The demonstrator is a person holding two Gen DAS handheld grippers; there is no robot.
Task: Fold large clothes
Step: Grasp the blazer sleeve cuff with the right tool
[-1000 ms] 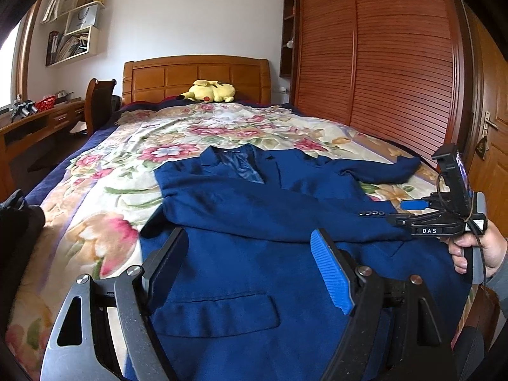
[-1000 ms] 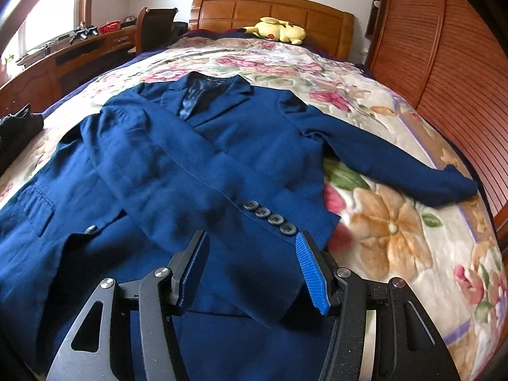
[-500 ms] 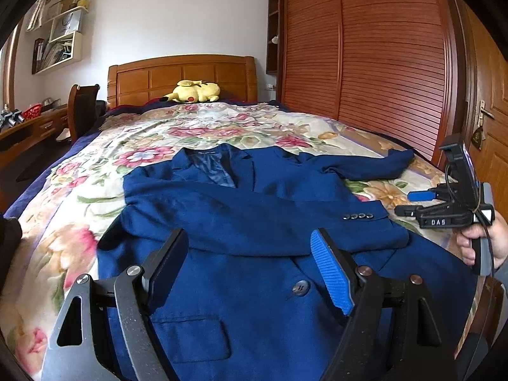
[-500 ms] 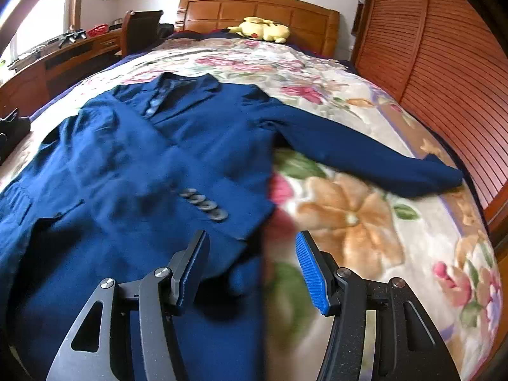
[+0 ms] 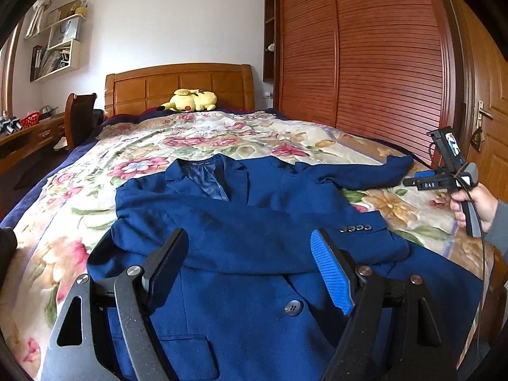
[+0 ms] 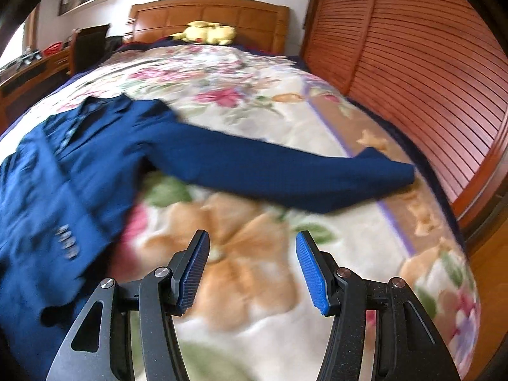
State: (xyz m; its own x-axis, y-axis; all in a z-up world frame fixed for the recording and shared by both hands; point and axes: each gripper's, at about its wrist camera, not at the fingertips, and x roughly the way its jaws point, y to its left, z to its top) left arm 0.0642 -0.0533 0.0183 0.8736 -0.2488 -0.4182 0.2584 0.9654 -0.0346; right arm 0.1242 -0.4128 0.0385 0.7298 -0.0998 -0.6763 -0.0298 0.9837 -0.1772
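A navy blue blazer [image 5: 247, 254] lies face up on the floral bedspread [image 5: 79, 222]. One sleeve is folded across its chest, with cuff buttons [image 5: 355, 228] showing. The other sleeve [image 6: 285, 174] stretches out toward the wardrobe side. My left gripper [image 5: 250, 266] is open and empty, above the blazer's lower front. My right gripper [image 6: 250, 266] is open and empty, above bare bedspread [image 6: 254, 270] just short of the outstretched sleeve. It also shows in the left wrist view [image 5: 412, 181], held in a hand beside the sleeve's cuff [image 5: 400, 165].
A yellow plush toy [image 5: 190, 100] lies by the wooden headboard [image 5: 177, 85]. A slatted wooden wardrobe [image 5: 365, 57] runs along the bed's right side, with a door [image 5: 489, 127] beyond. A desk and chair [image 5: 79, 117] stand to the left.
My right gripper has swung right, off the folded sleeve toward the outstretched sleeve. My left gripper has shifted right and back a little. Both stayed open.
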